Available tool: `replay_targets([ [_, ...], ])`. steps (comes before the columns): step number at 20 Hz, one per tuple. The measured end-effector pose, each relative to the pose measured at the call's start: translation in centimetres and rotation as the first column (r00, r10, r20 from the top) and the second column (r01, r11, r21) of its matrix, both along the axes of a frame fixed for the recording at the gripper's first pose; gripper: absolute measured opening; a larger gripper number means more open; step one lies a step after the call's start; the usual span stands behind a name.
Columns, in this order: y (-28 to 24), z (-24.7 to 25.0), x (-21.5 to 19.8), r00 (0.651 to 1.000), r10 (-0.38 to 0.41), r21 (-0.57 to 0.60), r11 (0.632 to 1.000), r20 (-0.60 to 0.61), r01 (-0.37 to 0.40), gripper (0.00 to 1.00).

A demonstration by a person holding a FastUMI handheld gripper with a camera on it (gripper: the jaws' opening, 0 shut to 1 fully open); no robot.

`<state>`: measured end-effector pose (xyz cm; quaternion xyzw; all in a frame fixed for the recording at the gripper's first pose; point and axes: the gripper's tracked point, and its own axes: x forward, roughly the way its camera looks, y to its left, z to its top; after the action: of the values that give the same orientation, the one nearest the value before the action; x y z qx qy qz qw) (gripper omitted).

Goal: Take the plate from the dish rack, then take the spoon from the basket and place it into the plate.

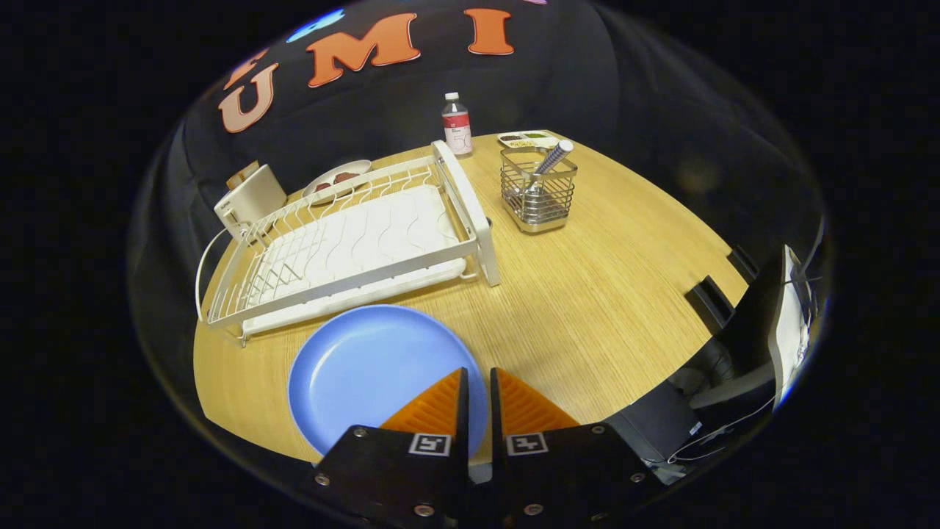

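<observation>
A blue plate (pixel 367 375) lies flat on the wooden table (pixel 609 294), just in front of the white dish rack (pixel 352 242). My gripper (pixel 479 378) is at the plate's right rim. Its fingers stand nearly together, with the rim in the narrow gap between them, so it is shut on the plate. The rack's slots hold no dishes. Beyond the fingers, to the right of the rack, stands a wire basket (pixel 538 195). A spoon (pixel 552 156) leans in it, its handle sticking up and to the right.
A bottle (pixel 456 125) stands behind the rack's far corner, and a small tray of food (pixel 527 138) sits behind the basket. A white toaster (pixel 250 198) and a small plate (pixel 338 178) sit at the rack's far left. Dark equipment (pixel 742 345) sits off the table's right edge.
</observation>
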<state>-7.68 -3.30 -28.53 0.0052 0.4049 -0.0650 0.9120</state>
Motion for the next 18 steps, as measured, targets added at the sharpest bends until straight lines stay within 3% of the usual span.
replay_targets([
  [2,-0.7,1.1,0.2,1.0,0.002,-0.014,1.0,0.014,-0.002,0.29],
  [5,-2.2,2.8,0.8,0.999,0.004,-0.038,0.999,0.048,-0.002,0.69],
  [7,-3.6,4.2,1.4,0.997,0.004,-0.064,0.998,0.082,0.001,0.86],
  [9,-4.8,5.5,2.2,0.993,0.007,-0.086,0.996,0.121,0.003,0.96],
  [14,-7.4,9.1,5.1,0.97,0.022,-0.121,0.993,0.244,0.008,0.98],
  [18,-8.3,12.2,8.1,0.931,0.095,-0.161,0.986,0.352,-0.039,0.98],
])
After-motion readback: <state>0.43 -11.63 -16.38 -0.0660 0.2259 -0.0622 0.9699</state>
